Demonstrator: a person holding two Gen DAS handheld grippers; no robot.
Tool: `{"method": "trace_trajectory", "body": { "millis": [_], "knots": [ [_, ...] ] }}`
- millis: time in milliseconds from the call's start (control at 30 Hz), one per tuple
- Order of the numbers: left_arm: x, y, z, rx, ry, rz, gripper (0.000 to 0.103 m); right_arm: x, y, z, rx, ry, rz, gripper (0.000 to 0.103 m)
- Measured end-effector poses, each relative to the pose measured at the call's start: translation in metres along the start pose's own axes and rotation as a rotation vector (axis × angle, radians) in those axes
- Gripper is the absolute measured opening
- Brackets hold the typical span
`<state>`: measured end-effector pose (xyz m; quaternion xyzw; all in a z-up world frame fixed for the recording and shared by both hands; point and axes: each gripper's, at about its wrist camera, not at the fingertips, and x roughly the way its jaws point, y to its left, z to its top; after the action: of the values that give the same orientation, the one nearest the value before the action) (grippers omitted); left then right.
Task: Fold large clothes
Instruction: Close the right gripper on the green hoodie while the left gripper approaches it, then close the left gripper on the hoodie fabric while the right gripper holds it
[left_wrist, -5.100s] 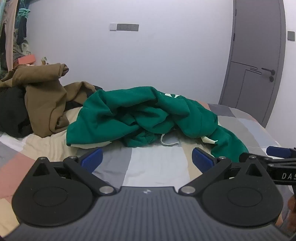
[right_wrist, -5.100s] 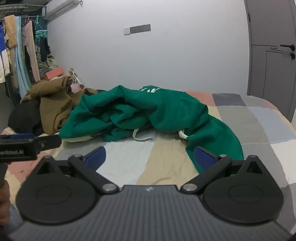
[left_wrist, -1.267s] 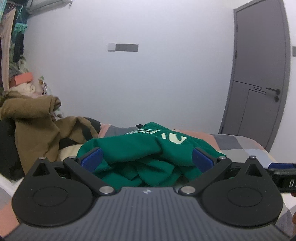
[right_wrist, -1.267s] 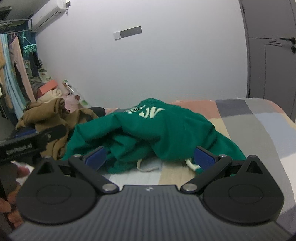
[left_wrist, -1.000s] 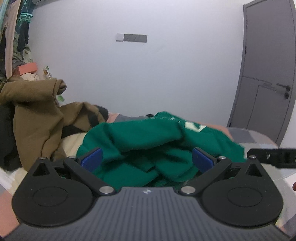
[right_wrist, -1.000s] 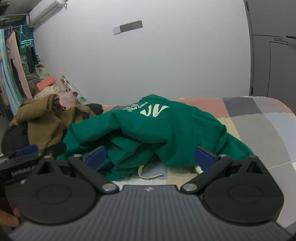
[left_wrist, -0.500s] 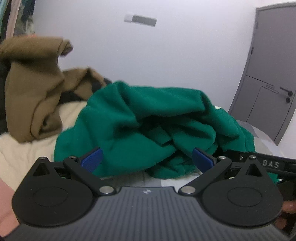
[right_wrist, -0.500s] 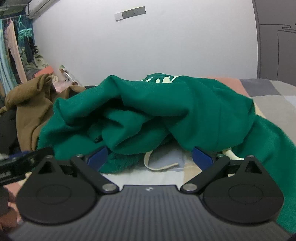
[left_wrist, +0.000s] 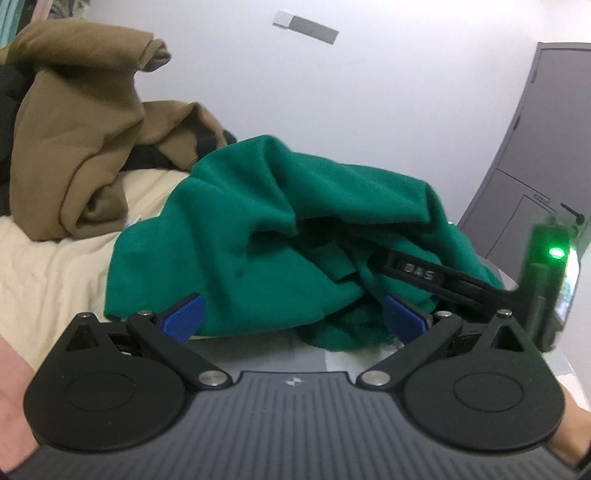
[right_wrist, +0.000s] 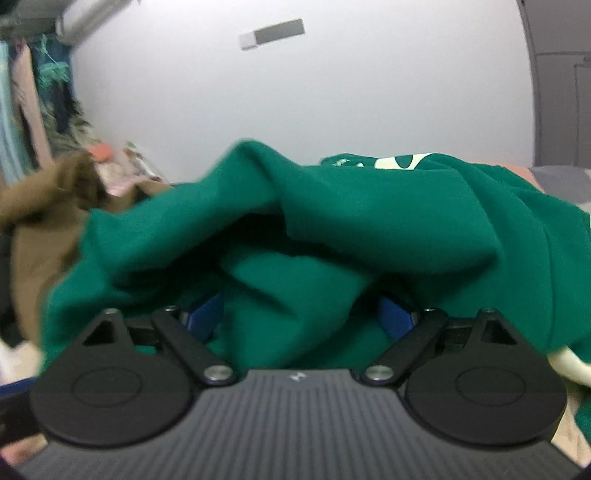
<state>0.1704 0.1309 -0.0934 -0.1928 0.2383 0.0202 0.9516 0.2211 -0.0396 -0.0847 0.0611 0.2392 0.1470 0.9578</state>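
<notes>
While the green garment (right_wrist: 332, 221) lies bunched on the bed (left_wrist: 55, 266), the right tool (right_wrist: 299, 314) is pushed into its folds, jaws apart but just closing around cloth; the left tool (left_wrist: 291, 314), jaws wide, sits just before its near edge.
</notes>
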Motion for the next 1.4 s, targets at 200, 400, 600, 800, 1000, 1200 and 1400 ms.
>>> {"method": "trace_trajectory", "body": {
  "millis": [200, 400, 600, 800, 1000, 1200, 1400],
  "knots": [
    [0.003, 0.006, -0.002, -0.012, 0.033, -0.030, 0.103, -0.002, 0.004, 0.009, -0.059, 0.008, 0.000, 0.017],
    [-0.007, 0.005, 0.000, -0.018, -0.024, -0.082, 0.103, -0.070, 0.002, 0.025, -0.176, -0.033, 0.032, 0.012],
    [-0.028, 0.008, 0.004, -0.079, -0.071, -0.166, 0.103, -0.155, 0.000, 0.028, -0.264, -0.058, 0.111, 0.012],
    [-0.057, 0.013, 0.004, -0.183, -0.074, -0.272, 0.103, -0.237, -0.001, 0.011, -0.324, -0.062, 0.228, 0.012],
    [-0.090, 0.004, 0.000, -0.246, -0.050, -0.318, 0.103, -0.288, 0.000, -0.022, -0.365, 0.026, 0.336, 0.012],
    [-0.084, 0.001, -0.018, -0.328, 0.054, -0.307, 0.103, -0.294, 0.000, -0.059, -0.380, 0.183, 0.401, 0.012],
    [-0.054, 0.005, -0.029, -0.346, 0.128, -0.232, 0.102, -0.272, -0.015, -0.066, -0.263, 0.270, 0.383, 0.024]
  ]
}}
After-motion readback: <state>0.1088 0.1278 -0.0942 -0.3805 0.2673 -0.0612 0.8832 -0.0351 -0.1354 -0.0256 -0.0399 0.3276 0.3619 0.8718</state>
